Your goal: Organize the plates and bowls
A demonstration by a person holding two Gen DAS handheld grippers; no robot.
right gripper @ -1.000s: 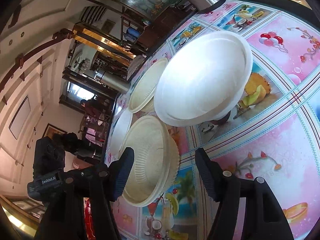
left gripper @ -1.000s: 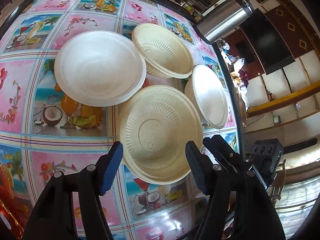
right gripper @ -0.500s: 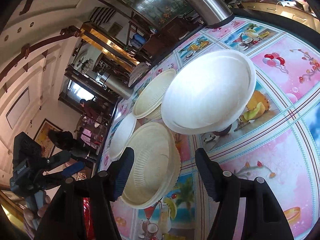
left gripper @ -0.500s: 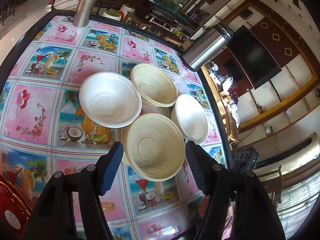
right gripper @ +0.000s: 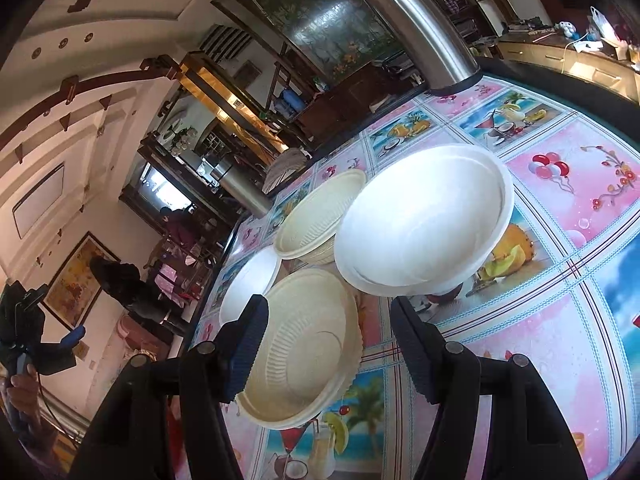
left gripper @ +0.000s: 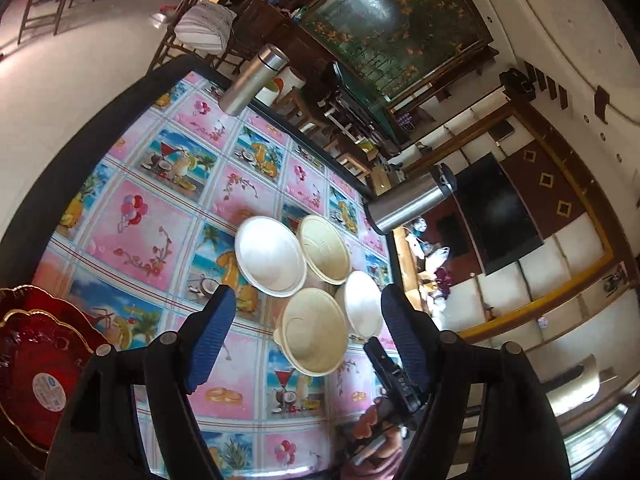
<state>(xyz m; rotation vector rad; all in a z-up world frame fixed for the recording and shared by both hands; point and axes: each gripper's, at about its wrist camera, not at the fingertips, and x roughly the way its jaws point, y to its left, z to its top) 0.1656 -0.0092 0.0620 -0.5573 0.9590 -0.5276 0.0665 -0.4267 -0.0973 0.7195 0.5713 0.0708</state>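
The left gripper (left gripper: 306,332) hangs high above the table (left gripper: 168,240), fingers spread and holding nothing; four bowls cluster ahead of it. The right gripper (right gripper: 328,344), also spread and empty, sits low with the nearest cream bowl (right gripper: 304,348) between its fingers and the white bowl (right gripper: 420,224) just beyond.

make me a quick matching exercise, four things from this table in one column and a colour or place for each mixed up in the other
Things:
1. large plate
2. ribbed bowl nearest the grippers
3. scalloped dishes
4. steel thermos

Colour or place:
a. dark red with gold rims
b. plain white
c. standing at the table's edge
d. cream, below the open right gripper

Pairs: 1-b, 2-d, 3-a, 4-c
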